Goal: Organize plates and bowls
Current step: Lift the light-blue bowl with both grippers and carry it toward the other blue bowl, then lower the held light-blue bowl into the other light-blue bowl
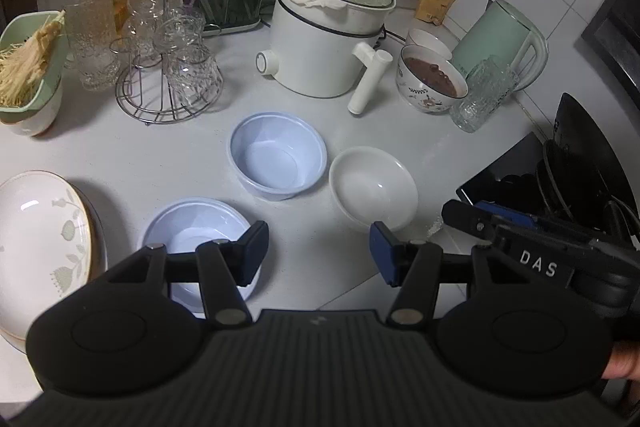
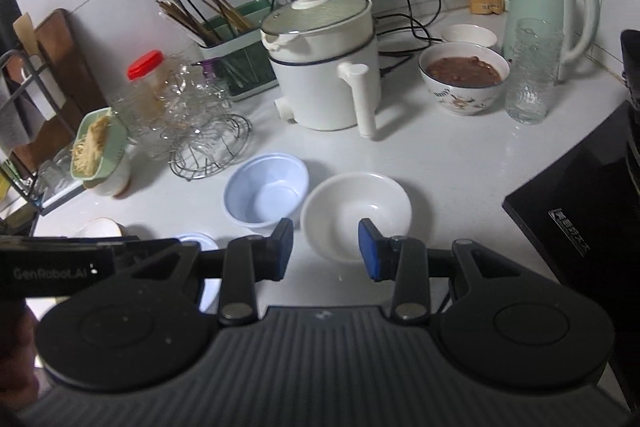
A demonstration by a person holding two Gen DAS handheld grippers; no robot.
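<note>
White bowl (image 2: 356, 217) sat lower centre, just beside pale blue bowl (image 2: 266, 189); 2nd blue bowl (image 1: 198, 231) lower left. Right gripper (image 2: 326, 249) and left gripper (image 1: 318, 253) both gaped wide, empty. Likely pre-grasp; next needs rim pinch.

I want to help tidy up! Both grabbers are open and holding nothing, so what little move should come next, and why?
Probably lower the open right gripper onto the near rim of the white bowl. That bowl sits empty straight ahead of it, beside the empty blue bowl, so it looks easiest to grab and stack.
</note>
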